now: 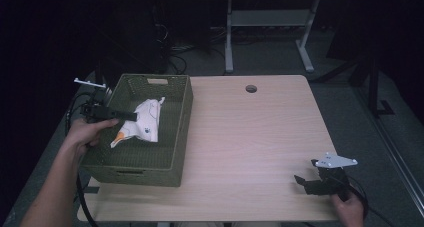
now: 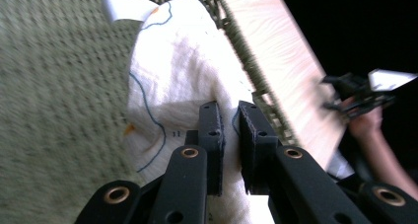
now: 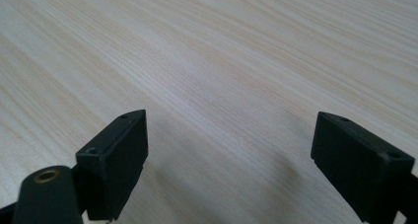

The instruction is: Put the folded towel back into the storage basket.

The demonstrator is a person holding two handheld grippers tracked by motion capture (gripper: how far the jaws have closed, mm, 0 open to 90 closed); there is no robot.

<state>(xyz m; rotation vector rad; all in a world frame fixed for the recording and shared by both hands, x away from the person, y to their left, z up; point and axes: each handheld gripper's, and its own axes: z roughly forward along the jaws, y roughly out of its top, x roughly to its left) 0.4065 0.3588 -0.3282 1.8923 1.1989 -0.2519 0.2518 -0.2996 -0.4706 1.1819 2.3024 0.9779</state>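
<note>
A white cloth with blue and orange markings lies inside a green woven basket on the left of the wooden table. My left gripper reaches over the basket's left rim. Its jaws are shut on a fold of the cloth. In the left gripper view the cloth bunches between the near-touching pads of my left gripper, above the basket's floor. My right gripper rests open near the table's front right corner. Bare wood shows between the spread jaws of my right gripper.
A round cable hole sits at the table's far middle. Behind the table stand the white legs of another desk on a dark floor. The far hand and its gripper appear past the basket's rim in the left gripper view.
</note>
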